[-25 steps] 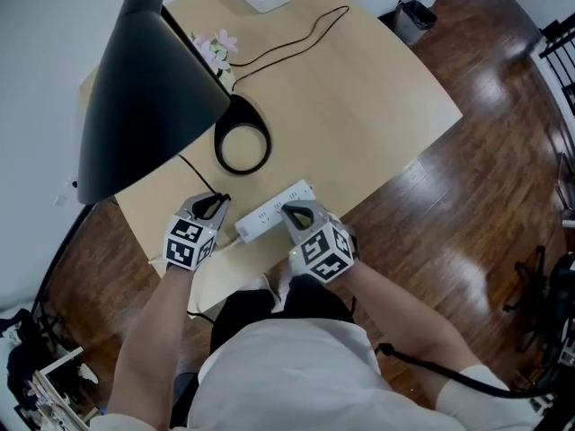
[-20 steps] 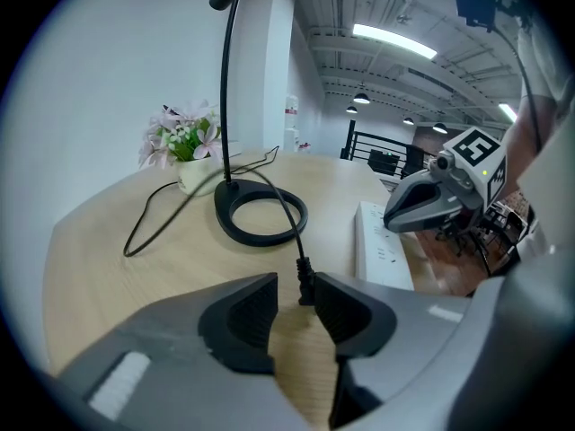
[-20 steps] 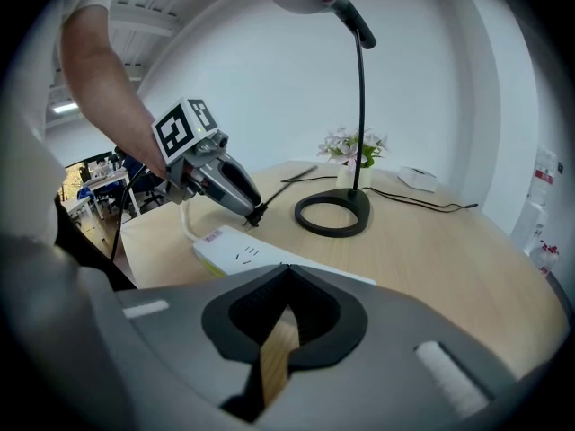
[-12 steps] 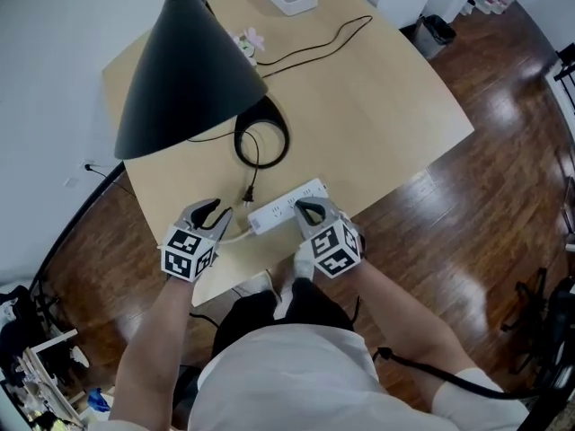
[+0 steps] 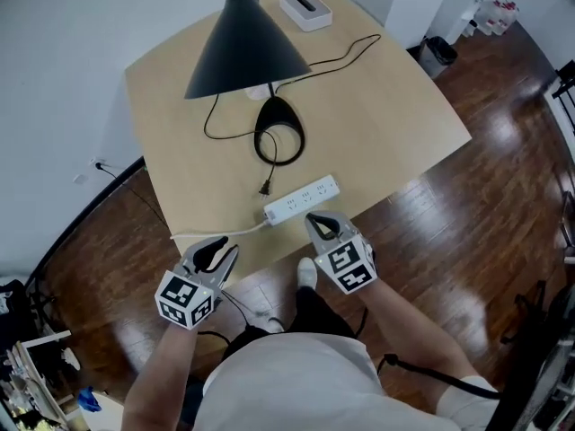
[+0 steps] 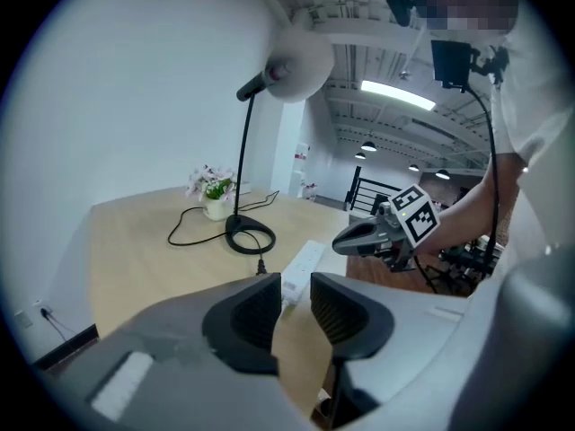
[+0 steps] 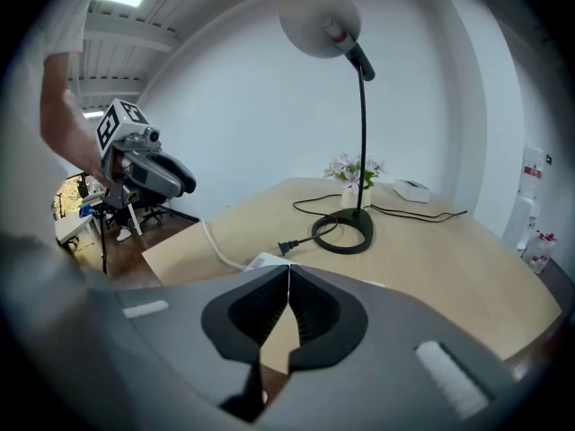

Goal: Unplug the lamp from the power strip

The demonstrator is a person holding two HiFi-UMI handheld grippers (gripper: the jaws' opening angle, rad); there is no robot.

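Both hand-held grippers hang off the bench [image 5: 386, 124] at its near edge, over the dark wooden floor [image 5: 431, 214].

- The left hand-held gripper [image 5: 218, 251] is released. Its jaws stand apart with nothing between the pads; only the bench and the far end of the power strip [image 5: 303, 198] show through the gap. It sits well clear of the strip, to the left.
- The right hand-held gripper [image 5: 316, 222] is clenched, pads meeting, and it grasps nothing. Its tip is at the bench edge, just short of the power strip.
- The power strip is white and lies flat near the front edge, slightly askew. Its white cable [image 5: 220, 231] runs off the left side of the bench.
- The plug [image 5: 266, 188] is black and lies loose on the bench, out of the sockets, just beside the strip's left end. Its cord loops back to the lamp's ring base.
- The lamp [image 5: 247, 43] stands upright mid-bench, black shade high over the base.
- A flower pot [image 6: 214, 206] stands behind the lamp base.
- A white box [image 5: 305, 9] lies at the far edge.
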